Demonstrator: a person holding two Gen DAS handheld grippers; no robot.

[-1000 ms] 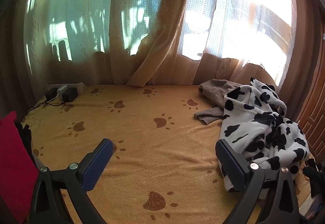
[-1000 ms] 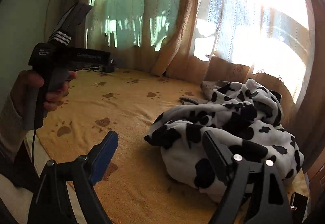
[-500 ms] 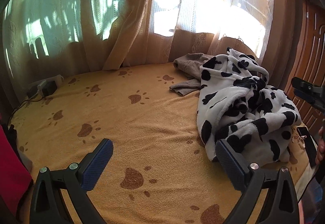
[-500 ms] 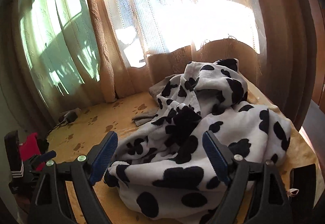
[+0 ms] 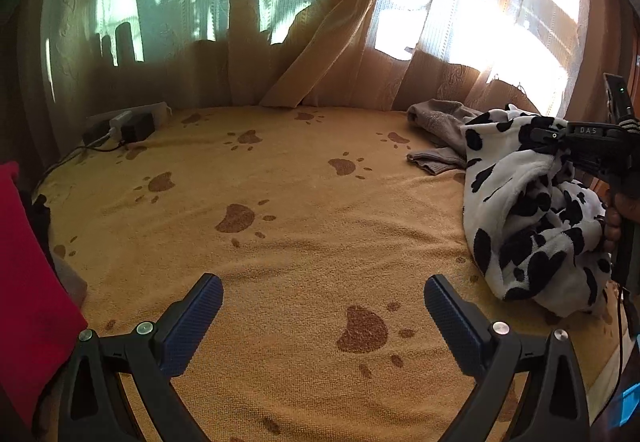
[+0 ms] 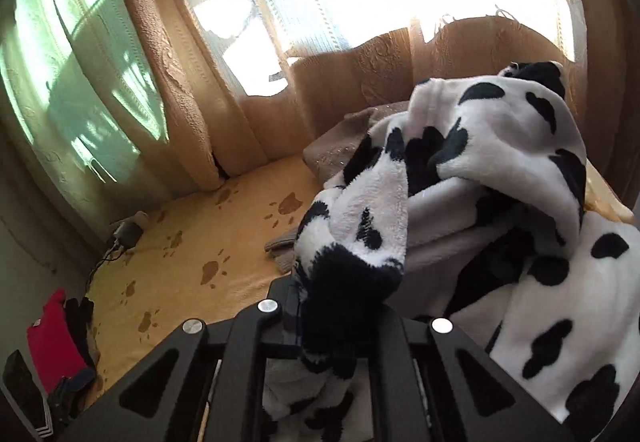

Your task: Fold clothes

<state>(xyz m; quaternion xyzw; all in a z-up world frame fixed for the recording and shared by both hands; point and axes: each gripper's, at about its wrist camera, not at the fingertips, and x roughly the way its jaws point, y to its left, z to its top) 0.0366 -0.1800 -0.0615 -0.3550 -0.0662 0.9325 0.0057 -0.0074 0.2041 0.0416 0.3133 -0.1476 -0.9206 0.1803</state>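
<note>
A fluffy white garment with black cow spots (image 5: pixel 528 209) lies bunched at the right side of the bed. In the right wrist view my right gripper (image 6: pixel 340 306) is shut on a black-and-white fold of the cow-spot garment (image 6: pixel 500 169), which rises from the pile. The left wrist view shows that right gripper (image 5: pixel 560 139) at the garment's top, held by a hand (image 5: pixel 618 217). My left gripper (image 5: pixel 322 316) hovers open over bare bedspread, well left of the garment, with nothing between its blue pads (image 5: pixel 192 326).
The bed has an orange paw-print spread (image 5: pixel 280 242). A grey-beige garment (image 5: pixel 436 129) lies behind the spotted one. Red cloth (image 5: pixel 28 294) sits at the left edge. A power strip with chargers (image 5: pixel 124 125) rests at the back left. Curtains (image 5: pixel 304 21) hang behind.
My right gripper moved in onto the cow-spot garment and shut on a fold of it, lifting it. My left gripper swung back left, still open.
</note>
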